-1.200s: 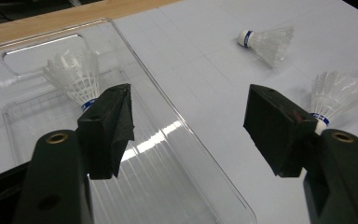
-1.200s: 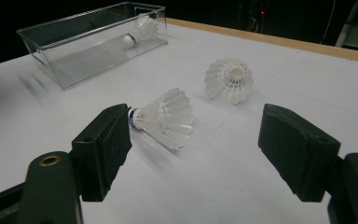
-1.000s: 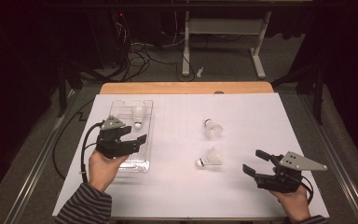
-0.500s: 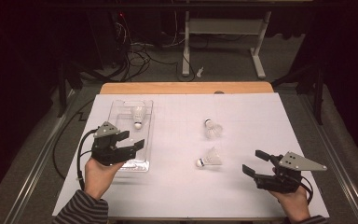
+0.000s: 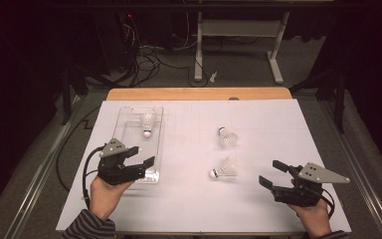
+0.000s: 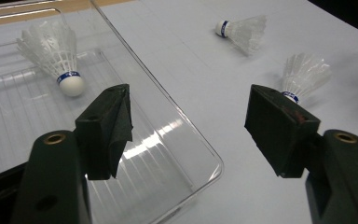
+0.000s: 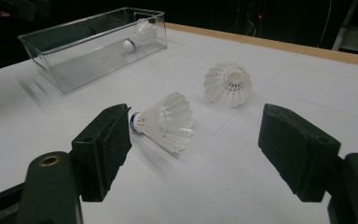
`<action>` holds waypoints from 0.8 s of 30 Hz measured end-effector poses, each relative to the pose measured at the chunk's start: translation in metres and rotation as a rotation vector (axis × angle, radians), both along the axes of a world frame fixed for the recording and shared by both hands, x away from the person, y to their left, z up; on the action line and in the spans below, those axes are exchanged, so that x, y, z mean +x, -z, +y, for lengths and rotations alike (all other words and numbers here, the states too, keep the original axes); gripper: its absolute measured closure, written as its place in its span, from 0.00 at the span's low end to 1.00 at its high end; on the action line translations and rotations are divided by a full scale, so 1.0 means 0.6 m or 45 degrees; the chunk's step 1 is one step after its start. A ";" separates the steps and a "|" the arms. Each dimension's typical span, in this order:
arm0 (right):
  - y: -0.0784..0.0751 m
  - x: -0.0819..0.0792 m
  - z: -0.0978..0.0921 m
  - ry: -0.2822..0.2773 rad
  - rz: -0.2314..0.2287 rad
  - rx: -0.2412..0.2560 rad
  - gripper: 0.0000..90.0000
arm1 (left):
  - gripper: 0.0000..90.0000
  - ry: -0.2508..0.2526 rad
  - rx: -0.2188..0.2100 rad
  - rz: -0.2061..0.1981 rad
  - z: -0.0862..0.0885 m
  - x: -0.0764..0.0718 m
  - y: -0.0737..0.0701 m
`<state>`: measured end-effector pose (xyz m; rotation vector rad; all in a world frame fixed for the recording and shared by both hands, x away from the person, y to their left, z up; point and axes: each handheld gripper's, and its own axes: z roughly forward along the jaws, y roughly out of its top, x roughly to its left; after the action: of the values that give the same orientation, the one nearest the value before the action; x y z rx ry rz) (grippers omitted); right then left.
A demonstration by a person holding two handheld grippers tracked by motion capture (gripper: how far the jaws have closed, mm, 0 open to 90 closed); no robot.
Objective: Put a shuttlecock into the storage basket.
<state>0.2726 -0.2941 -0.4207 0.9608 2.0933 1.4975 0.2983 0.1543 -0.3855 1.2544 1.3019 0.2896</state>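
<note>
**Left gripper backs off the tray, one shuttlecock delivered**

Change since 1 s ago: left gripper (image 5: 135, 160) was up over the middle of the clear tray (image 5: 122, 118), close to the shuttlecock in it; now it has pulled back toward the person and hangs over the tray's near end. Jaws spread wide, nothing between them (left gripper view confirms: bare pads, tray rim below). Right gripper (image 5: 273, 174) hasn't budged across the three pics: parked at the near right of the table (image 5: 258, 119), jaws also released and empty.

Where things are: tray shuttlecock (image 5: 148, 123) lies in the far half of the tray, cork toward the person. Near shuttlecock (image 5: 224, 169) lies on its side on the white sheet, cork pointing left, roughly btwn the two grippers. Far shuttlecock (image 5: 227, 138) sits just beyond it, apart, not touching.

Meaning, as I read it: drop-off no. 1 is done and the left hand is retreating from it, so 1 of 3 is in, 2 left. Near shuttlecock looks the likely next pick. In the right gripper view it sits straight ahead btwn the open jaws, so the right hand seems best placed, tho the left gripper view has it near too.
</note>
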 end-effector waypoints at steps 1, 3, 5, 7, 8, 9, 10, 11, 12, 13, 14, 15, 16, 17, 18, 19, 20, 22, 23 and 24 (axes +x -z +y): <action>0.000 0.000 0.000 -0.003 -0.001 0.001 0.29 | 0.36 0.001 -0.001 0.002 0.001 -0.002 0.002; 0.000 -0.001 0.000 -0.007 -0.001 -0.001 0.29 | 0.36 -0.001 -0.005 0.006 0.001 -0.006 0.005; 0.000 -0.001 0.001 -0.009 -0.004 -0.001 0.29 | 0.36 0.000 -0.010 0.007 0.002 -0.009 0.007; 0.000 0.000 0.001 -0.006 -0.002 0.001 0.29 | 0.36 0.002 -0.014 0.006 0.003 -0.012 0.009; 0.000 0.001 0.001 -0.006 0.000 0.001 0.29 | 0.36 0.007 -0.011 0.005 0.003 -0.013 0.009; 0.001 0.001 0.001 -0.006 -0.001 0.000 0.29 | 0.36 0.005 -0.014 0.003 0.002 -0.013 0.009; 0.001 0.001 0.001 -0.006 0.001 -0.001 0.29 | 0.36 0.009 -0.011 0.000 0.002 -0.015 0.010; 0.001 0.001 0.001 -0.007 0.001 -0.002 0.29 | 0.36 0.011 -0.009 0.001 0.001 -0.015 0.012; 0.000 0.001 0.002 -0.010 -0.002 -0.005 0.30 | 0.36 0.012 -0.009 0.003 0.001 -0.016 0.014; 0.000 0.001 0.002 -0.014 -0.003 -0.008 0.30 | 0.35 0.012 -0.005 0.005 0.001 -0.016 0.017; 0.000 0.001 0.003 -0.015 -0.003 -0.009 0.30 | 0.35 0.011 -0.004 0.007 0.001 -0.016 0.018; 0.000 0.001 0.003 -0.017 -0.002 -0.009 0.30 | 0.35 0.009 -0.010 0.010 0.002 -0.017 0.019; 0.001 0.001 0.003 -0.017 -0.001 -0.006 0.30 | 0.35 0.006 -0.013 0.009 0.002 -0.017 0.019; 0.001 0.001 0.003 -0.016 0.000 -0.007 0.30 | 0.35 0.008 -0.013 0.009 0.002 -0.017 0.019; 0.001 0.001 0.002 -0.015 0.001 -0.004 0.30 | 0.35 0.010 -0.011 0.008 0.001 -0.018 0.020; 0.000 0.000 0.001 -0.012 0.000 0.003 0.30 | 0.35 0.013 -0.010 0.007 0.000 -0.018 0.020; 0.000 0.000 0.001 -0.010 -0.002 0.003 0.30 | 0.35 0.016 -0.014 0.009 -0.001 -0.019 0.020; 0.000 0.000 0.001 -0.012 -0.001 0.001 0.29 | 0.35 0.023 -0.010 0.007 -0.004 -0.019 0.020; 0.001 0.001 0.002 -0.012 0.001 0.000 0.29 | 0.35 0.026 -0.014 0.005 -0.005 -0.020 0.019; 0.001 0.001 0.002 -0.012 0.003 0.001 0.30 | 0.35 0.028 -0.016 0.005 -0.006 -0.020 0.019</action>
<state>0.2734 -0.2930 -0.4211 0.9545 2.1017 1.5022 0.2865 0.1510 -0.3966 1.2586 1.2911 0.2633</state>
